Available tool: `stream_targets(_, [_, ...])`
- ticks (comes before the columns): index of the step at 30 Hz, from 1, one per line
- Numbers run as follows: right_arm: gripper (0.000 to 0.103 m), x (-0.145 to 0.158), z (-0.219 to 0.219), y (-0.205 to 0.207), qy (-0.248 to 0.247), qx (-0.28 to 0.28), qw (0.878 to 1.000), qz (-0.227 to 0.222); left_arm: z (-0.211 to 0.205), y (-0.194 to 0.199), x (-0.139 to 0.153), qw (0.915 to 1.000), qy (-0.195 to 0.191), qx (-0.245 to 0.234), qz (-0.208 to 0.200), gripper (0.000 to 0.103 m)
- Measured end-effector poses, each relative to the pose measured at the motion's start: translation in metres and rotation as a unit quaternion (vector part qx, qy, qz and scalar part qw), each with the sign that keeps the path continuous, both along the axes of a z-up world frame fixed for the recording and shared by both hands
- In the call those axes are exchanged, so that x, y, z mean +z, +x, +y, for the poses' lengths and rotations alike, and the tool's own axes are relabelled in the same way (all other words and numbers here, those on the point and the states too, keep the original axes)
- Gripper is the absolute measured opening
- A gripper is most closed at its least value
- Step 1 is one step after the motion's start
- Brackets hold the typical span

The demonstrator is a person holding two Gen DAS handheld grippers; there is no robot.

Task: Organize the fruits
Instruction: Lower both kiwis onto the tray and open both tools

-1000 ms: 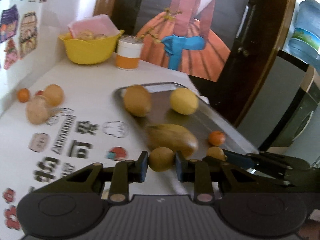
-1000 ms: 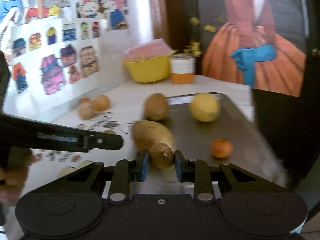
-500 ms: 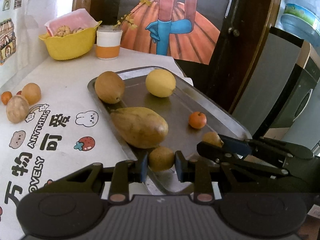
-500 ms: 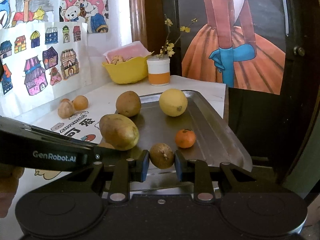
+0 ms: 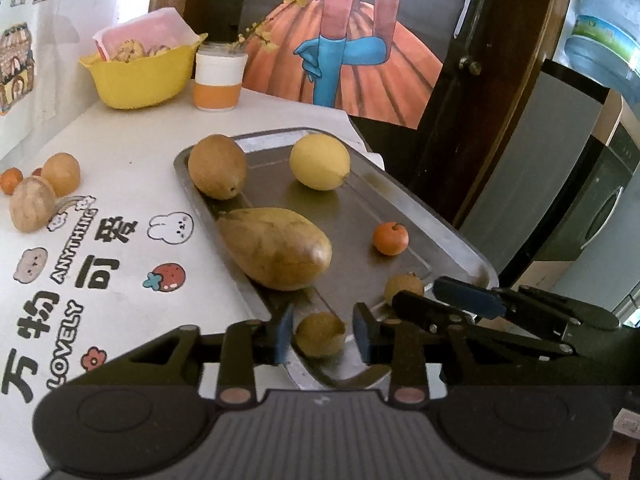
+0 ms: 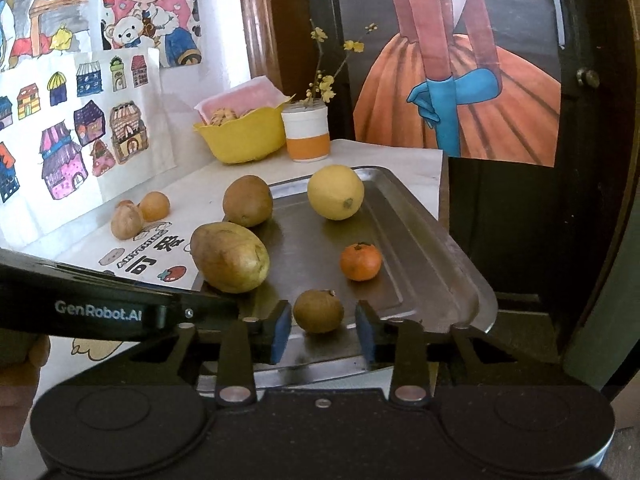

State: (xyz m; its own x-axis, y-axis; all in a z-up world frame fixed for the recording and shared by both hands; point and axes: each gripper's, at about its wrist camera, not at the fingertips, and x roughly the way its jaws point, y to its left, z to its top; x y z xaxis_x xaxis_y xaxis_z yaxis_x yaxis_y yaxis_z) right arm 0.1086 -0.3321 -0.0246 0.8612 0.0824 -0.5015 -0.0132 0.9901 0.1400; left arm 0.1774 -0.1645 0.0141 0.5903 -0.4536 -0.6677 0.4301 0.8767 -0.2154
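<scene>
Half a second ago each gripper clamped a small brown fruit; both have since let go. The left gripper [image 5: 320, 336] now stands with jaws spread, clear gaps either side of its small brown fruit [image 5: 320, 334], which rests at the near left rim of the metal tray [image 5: 452, 236]. The right gripper [image 6: 322, 328] is likewise parted around the second brown fruit [image 6: 318, 311], set on the tray's near edge. From that fruit, a mandarin [image 6: 360, 261] lies at 1 o'clock, a large mango [image 6: 229, 257] at 10 o'clock, a lemon [image 6: 335, 192] at 12 o'clock. Three loose fruits [image 6: 138, 214] remain on the table [image 5: 132, 136], well apart at 10 o'clock.
</scene>
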Motion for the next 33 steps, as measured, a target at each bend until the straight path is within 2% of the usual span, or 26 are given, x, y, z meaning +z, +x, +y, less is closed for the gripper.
stream_targets(1, [0.046,0.001,-0.001,-0.001,0.000,-0.003,1.000,0.000,0.001,-0.001,0.001,1.0000,0.000,0.002,-0.003,0.047])
stream_targets(3, [0.051,0.003,-0.003,-0.004,0.001,-0.010,1.000,-0.002,0.006,-0.005,0.005,0.9999,-0.003,0.009,-0.010,0.061])
stream_targets(5, [0.062,0.006,-0.004,-0.008,0.002,-0.016,1.000,-0.006,0.011,-0.008,0.009,0.9997,-0.009,0.017,-0.018,0.068])
stream_targets(8, [0.077,0.012,-0.003,-0.015,0.002,-0.023,1.000,-0.012,0.022,-0.013,0.014,0.9989,-0.015,0.034,-0.027,0.088])
stream_targets(12, [0.094,0.021,0.000,-0.026,0.010,-0.021,1.000,-0.017,0.041,-0.022,0.020,0.9976,-0.021,0.055,-0.037,0.102])
stream_targets(14, [0.102,0.025,0.003,-0.031,0.015,-0.016,1.000,-0.014,0.051,-0.025,0.023,0.9967,-0.020,0.067,-0.041,0.102])
stream_targets(25, [0.102,0.025,0.054,-0.048,0.000,0.045,0.998,0.048,0.137,-0.042,0.024,0.9894,0.005,0.142,-0.028,0.102])
stream_targets(33, [0.102,0.029,0.106,-0.035,0.001,0.135,0.986,0.094,0.192,-0.041,0.016,0.9798,0.051,0.193,-0.005,0.102])
